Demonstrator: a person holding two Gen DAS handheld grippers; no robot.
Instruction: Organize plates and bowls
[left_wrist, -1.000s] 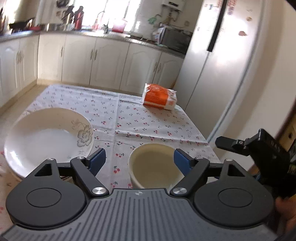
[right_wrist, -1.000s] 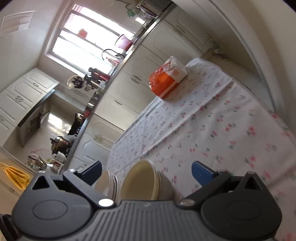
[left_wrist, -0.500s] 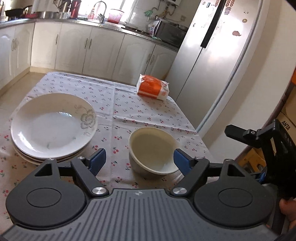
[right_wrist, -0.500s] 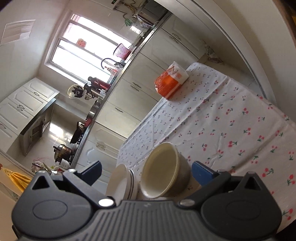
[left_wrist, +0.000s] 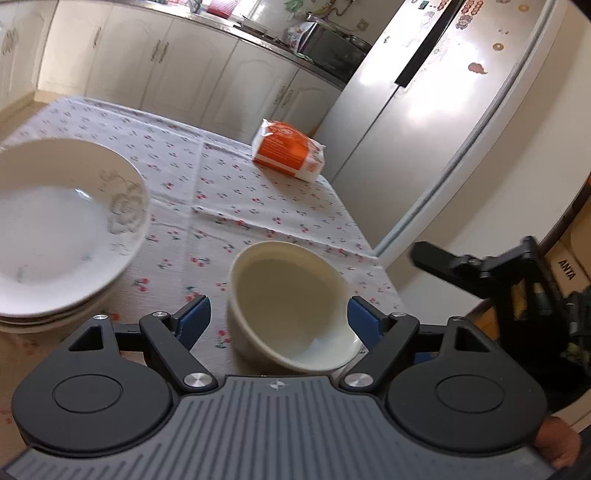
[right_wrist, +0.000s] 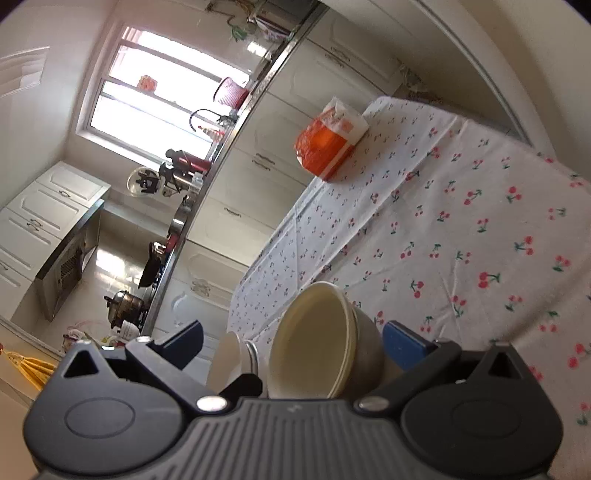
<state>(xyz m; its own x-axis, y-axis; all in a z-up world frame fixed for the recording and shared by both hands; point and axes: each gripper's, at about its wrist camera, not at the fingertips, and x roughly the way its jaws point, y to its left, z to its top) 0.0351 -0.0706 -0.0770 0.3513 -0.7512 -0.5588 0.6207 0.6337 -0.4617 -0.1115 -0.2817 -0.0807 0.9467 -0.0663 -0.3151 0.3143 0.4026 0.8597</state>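
A cream bowl (left_wrist: 291, 306) stands on the cherry-print tablecloth (left_wrist: 236, 192) near the table's front right corner. My left gripper (left_wrist: 279, 319) is open, its blue pads on either side of the bowl and apart from it. A stack of white floral plates (left_wrist: 62, 236) lies to the left. The right wrist view is rolled sideways: my right gripper (right_wrist: 291, 341) is open around the same stacked cream bowl (right_wrist: 317, 339), not touching it. The plates (right_wrist: 236, 360) show edge-on beside it. From the left wrist view the right gripper (left_wrist: 480, 264) is a black shape at the right.
An orange and white packet (left_wrist: 290, 149) lies at the table's far right corner. A tall fridge (left_wrist: 424, 110) stands just past the table's right edge. Kitchen cabinets (left_wrist: 155, 66) and a countertop run behind. A cardboard box (left_wrist: 570, 258) sits at the right.
Both grippers have shifted around the bowl: the left one rose and tilted, then came in close so the bowl looms larger. The right view rolled and closed in. Bowl and plates stayed put.
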